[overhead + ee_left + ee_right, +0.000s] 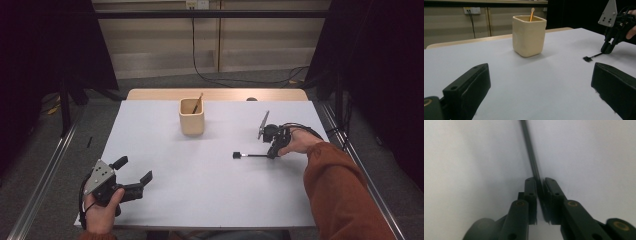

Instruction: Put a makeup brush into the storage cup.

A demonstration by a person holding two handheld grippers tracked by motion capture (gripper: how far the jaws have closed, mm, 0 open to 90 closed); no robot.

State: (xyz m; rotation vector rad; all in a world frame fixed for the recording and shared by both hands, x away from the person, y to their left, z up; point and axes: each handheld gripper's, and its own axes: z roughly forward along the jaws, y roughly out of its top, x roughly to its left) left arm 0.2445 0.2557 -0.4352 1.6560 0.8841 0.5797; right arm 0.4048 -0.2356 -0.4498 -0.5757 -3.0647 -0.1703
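Note:
A thin black tool point(252, 156) with a small square head lies flat on the white table point(200, 195), right of centre. My right gripper point(272, 152) points down at its handle end and is shut on the handle point(530, 152), which runs away between the pads. The left gripper view shows the tool point(592, 57) under that gripper point(607, 48). My left gripper point(133, 169) rests at the front left corner, open, with nothing between its jaws point(540, 75). A beige square cup point(192, 116) stands at the back centre with a thin wooden stick point(198, 102) in it.
The white sheet covers a wooden tabletop whose far edge point(215, 94) shows behind the cup point(529, 35). A small dark object point(251, 99) sits on that edge. Metal rails point(45, 175) run along both sides of the table.

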